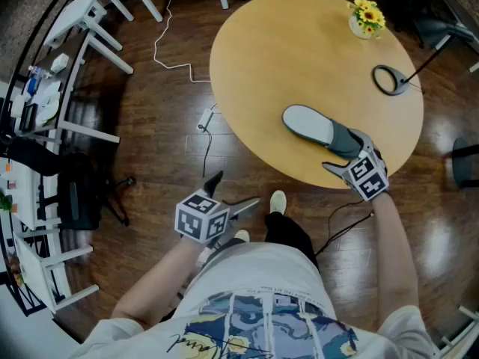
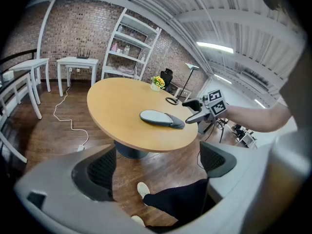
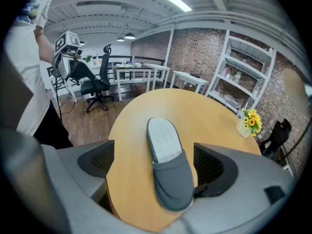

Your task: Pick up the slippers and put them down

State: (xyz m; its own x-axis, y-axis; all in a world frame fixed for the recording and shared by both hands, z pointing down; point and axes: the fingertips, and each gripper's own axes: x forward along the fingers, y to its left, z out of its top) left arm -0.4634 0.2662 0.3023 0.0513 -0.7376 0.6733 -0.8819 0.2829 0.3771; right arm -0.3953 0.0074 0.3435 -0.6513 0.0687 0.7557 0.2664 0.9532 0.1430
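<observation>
One grey slipper [image 1: 318, 129] lies flat on the round wooden table [image 1: 284, 43], near its front edge. My right gripper [image 1: 344, 152] is open with its jaws on either side of the slipper's closed toe end [image 3: 168, 165]; the right-hand jaw sits close against the toe's edge. The slipper rests on the tabletop [image 3: 131, 130]. My left gripper [image 1: 232, 193] hangs open over the wooden floor, below the table's edge, with nothing between its jaws [image 2: 156, 167]. From the left gripper view, the slipper [image 2: 161, 117] and the right gripper [image 2: 197, 110] show across the table. I see no second slipper.
A small vase of yellow flowers [image 1: 367, 17] and a black looped object [image 1: 389, 79] stand at the table's far right. A white cord [image 1: 176, 58] trails on the floor, white furniture [image 1: 90, 13] lines the left, and a black office chair [image 1: 75, 197] stands there too.
</observation>
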